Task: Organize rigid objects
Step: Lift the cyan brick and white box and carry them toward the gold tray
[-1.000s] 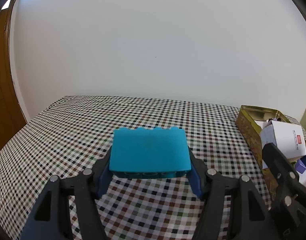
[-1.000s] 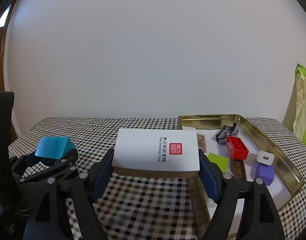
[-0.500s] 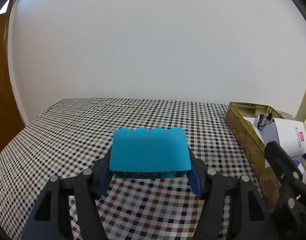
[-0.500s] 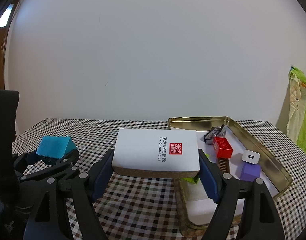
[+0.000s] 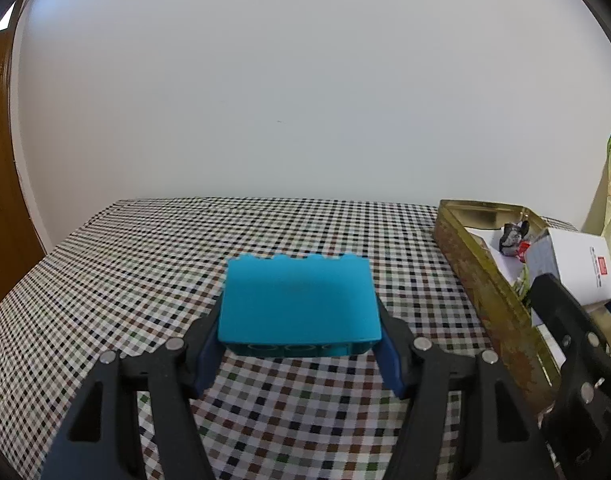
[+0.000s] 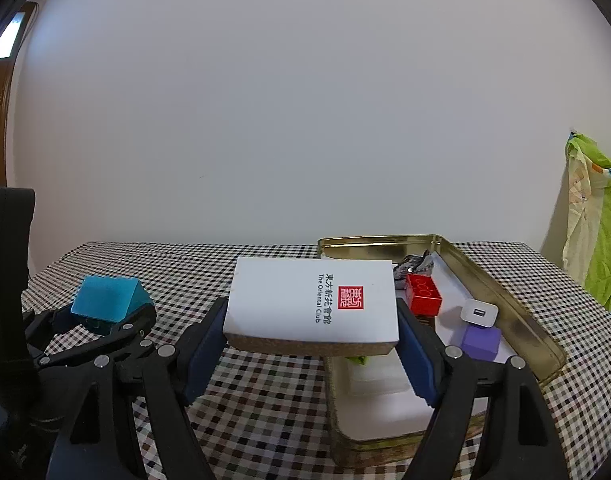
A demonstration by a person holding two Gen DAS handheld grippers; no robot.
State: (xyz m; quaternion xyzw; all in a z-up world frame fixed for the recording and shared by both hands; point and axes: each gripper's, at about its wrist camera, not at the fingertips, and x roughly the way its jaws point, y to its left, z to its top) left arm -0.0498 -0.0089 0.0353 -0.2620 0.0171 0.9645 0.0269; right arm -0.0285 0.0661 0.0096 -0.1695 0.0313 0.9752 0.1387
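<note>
Left gripper [image 5: 299, 336] clamped on blue block [image 5: 299, 306] above checked cloth [image 5: 145, 264]; right gripper [image 6: 311, 344] clamped on white box [image 6: 311, 306], held over near-left corner of gold tin [image 6: 505, 296]

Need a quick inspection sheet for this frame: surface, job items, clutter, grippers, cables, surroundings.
Surface: checkered tablecloth, flat.
Job's things: blue block in left gripper; white box in right gripper, partly over the gold tin. In the tin: red block, purple block, white charger, foil wrapper, a green piece mostly hidden.
Clutter: nothing seen outside the tin.
Grippers: left gripper shut on blue block, held above the cloth; right gripper shut on white box.
Cables: nothing seen.
Surroundings: white wall; wooden door at left; green cloth at right.
</note>
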